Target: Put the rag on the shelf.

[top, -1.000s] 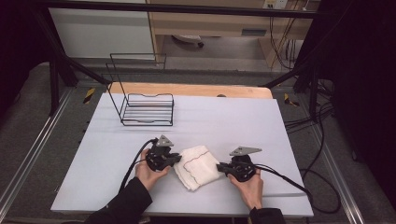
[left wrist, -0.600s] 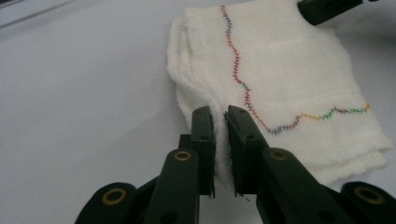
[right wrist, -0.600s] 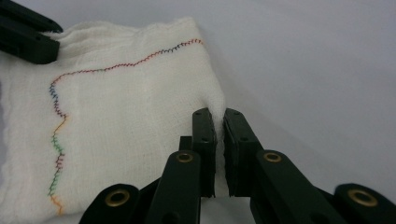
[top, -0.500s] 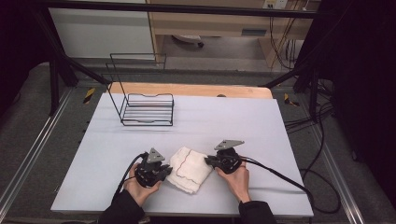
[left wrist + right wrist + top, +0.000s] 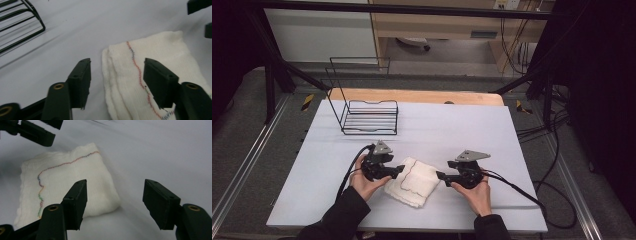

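Folded white cloth (image 5: pixel 413 181) on desk (image 5: pixel 462 130). Left gripper (image 5: pixel 116 75) wide apart, empty, straddling cloth's left edge. Right gripper (image 5: pixel 115 195) wide apart, empty, just right of cloth. Wire rack (image 5: pixel 367 116) beyond cloth in high view.

On the pale grey table (image 5: pixel 452 125) lies 1 folded white cloth with a coloured stitched line (image 5: pixel 413 181). 1 black wire rack (image 5: pixel 368 116) stands there too. 2 black two-jaw grippers are present, the left gripper (image 5: pixel 401 170) and the right gripper (image 5: pixel 439 175).

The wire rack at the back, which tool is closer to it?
Left. The left tool sits at the folded cloth's left edge, below the wire rack. The right tool is on the cloth's other side, farther from the rack.
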